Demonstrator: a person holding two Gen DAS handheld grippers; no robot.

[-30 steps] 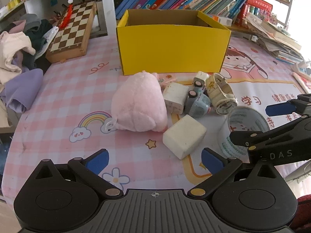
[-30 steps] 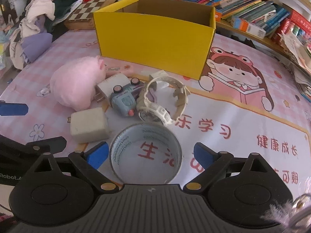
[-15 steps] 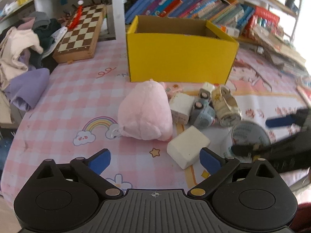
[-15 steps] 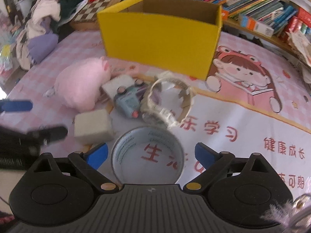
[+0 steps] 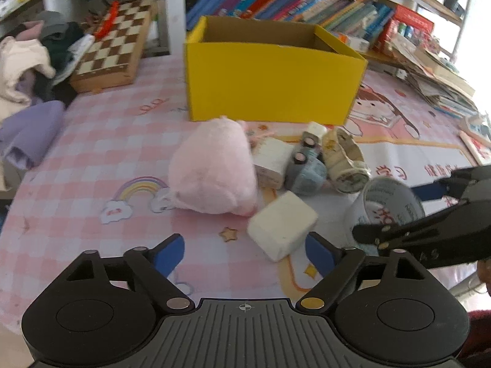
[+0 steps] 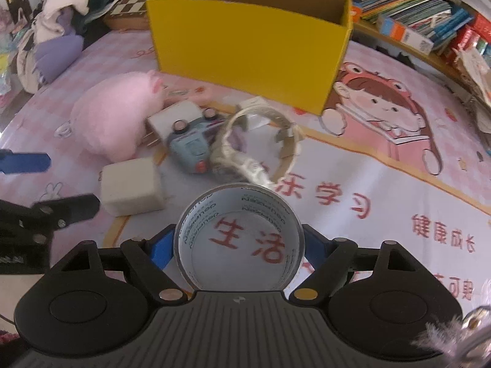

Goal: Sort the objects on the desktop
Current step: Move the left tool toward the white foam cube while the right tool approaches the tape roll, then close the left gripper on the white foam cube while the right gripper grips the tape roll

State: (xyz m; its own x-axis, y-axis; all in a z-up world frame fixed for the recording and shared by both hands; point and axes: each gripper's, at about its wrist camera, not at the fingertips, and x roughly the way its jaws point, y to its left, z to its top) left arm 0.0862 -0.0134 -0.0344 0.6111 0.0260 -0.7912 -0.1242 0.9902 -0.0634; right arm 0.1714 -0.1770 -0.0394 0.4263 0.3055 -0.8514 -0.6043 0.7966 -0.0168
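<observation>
Sorting barely begun, by the look of it: the yellow box [image 5: 273, 70] shows nothing inside from either view, though its floor is mostly hidden, and all the clutter sits on the mat in front of it. Right gripper [image 6: 237, 245] has its jaws just closed in around the tape roll [image 6: 239, 233], blue pads touching both sides, so the roll looks grasped but not yet lifted off the mat. Left gripper [image 5: 245, 250] has also been closing, jaws apart with nothing between them, right pad just beside the white block [image 5: 282, 224]. Left to go: pink plush [image 5: 211, 168], toy car [image 5: 305, 168], small carton [image 5: 273, 162], watch [image 6: 257, 144], the block and the roll.
</observation>
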